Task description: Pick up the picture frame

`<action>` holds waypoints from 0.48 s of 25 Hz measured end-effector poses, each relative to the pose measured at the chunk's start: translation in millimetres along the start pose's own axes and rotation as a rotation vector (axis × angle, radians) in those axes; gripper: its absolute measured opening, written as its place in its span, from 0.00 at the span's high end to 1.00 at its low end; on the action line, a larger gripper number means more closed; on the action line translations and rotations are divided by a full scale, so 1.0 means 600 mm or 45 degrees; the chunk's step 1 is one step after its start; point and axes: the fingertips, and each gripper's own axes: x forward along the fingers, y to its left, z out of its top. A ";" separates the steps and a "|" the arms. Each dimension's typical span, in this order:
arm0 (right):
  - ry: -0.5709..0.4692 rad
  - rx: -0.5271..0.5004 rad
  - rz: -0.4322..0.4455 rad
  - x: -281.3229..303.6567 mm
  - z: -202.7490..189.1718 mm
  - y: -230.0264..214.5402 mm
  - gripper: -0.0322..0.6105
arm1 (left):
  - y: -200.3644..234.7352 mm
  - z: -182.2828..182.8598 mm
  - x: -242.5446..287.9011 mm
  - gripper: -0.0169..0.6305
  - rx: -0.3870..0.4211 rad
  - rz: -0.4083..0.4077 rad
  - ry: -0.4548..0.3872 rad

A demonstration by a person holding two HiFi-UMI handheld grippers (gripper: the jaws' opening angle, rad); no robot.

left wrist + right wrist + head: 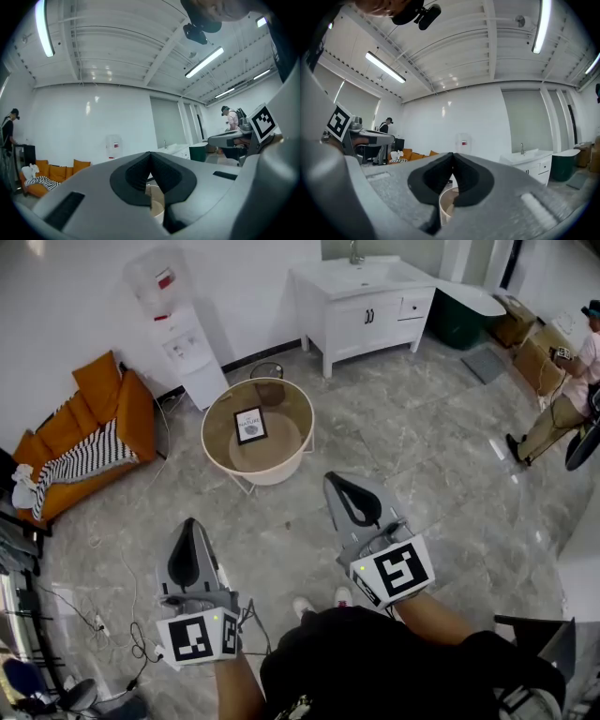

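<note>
A small black picture frame (250, 425) with a white print stands on the round glass-topped table (217, 407), well ahead of both grippers. My left gripper (192, 526) is held level at the lower left, its jaws shut with nothing in them. At the centre right my right gripper (338, 481) is also level, shut and empty, a little nearer the table. In the left gripper view (150, 154) and the right gripper view (453, 155) the jaw tips meet. Below them only a part of the table rim (443, 202) shows. The frame itself is hidden there.
An orange sofa (70, 427) with a striped blanket is at the left. A water dispenser (184, 338) and a white sink cabinet (366, 304) stand along the far wall. A person (562, 399) works among boxes at the far right. Cables (112, 620) trail on the marble floor.
</note>
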 end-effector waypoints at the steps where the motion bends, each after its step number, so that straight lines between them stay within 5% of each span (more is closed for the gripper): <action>1: 0.004 0.005 0.006 -0.005 -0.002 -0.002 0.96 | -0.008 -0.001 -0.001 0.98 0.002 -0.003 0.002; 12: 0.051 0.031 0.064 -0.052 -0.044 -0.027 0.96 | -0.073 -0.038 -0.032 0.98 -0.046 0.068 0.062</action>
